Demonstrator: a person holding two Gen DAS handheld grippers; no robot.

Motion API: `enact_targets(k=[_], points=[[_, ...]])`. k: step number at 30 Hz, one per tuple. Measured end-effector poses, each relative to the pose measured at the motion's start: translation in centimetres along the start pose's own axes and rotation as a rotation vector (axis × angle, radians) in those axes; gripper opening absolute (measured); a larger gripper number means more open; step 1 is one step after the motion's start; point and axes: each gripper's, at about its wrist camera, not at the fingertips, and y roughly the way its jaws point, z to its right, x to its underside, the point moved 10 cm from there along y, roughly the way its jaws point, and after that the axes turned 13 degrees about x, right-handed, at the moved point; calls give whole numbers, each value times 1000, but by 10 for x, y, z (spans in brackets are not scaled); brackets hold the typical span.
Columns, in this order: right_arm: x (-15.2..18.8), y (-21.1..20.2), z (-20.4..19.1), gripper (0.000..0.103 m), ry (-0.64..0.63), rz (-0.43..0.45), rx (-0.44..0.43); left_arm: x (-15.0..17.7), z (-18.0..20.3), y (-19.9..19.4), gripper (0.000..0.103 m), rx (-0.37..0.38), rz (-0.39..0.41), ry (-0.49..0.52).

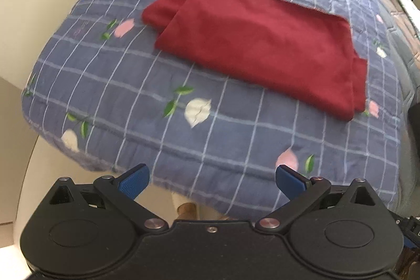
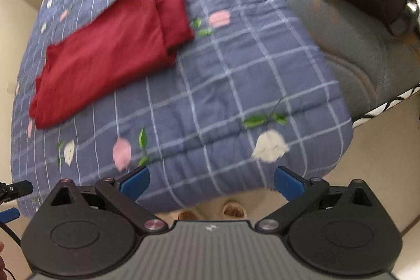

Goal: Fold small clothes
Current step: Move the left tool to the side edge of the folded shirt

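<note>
a blue checked quilt [image 1: 147, 96] with a flower print covers the bed, and a folded red garment [image 1: 257, 43] lies flat on it, well apart from both claws. the left claw [image 1: 212, 181] and right claw [image 2: 211, 181] hang wide and empty at the quilt's near edge.

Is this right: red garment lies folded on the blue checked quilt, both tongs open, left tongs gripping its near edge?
Not quite. The left tongs grip nothing: the left wrist view shows them open over the near edge of the quilt, apart from the red garment. The rest stands: the garment lies folded on the quilt, and the right tongs are open too.
</note>
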Motion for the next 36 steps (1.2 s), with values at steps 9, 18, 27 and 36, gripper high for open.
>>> enact_targets(k=[9,18,27,36], points=[[-14,9,-51,103,-109,-21,72,14,-56,16,102,0,-73,-169],[-79,6,-140,103,-214,227,96,-61,-83,36,102,108,1,-196],[-135,27,-208,103,-399,520,150,-140,-105,84,102,199,137,-156],[-181,73,-265,103,-462,688,73,-189,-134,143,102,178,216,-159]])
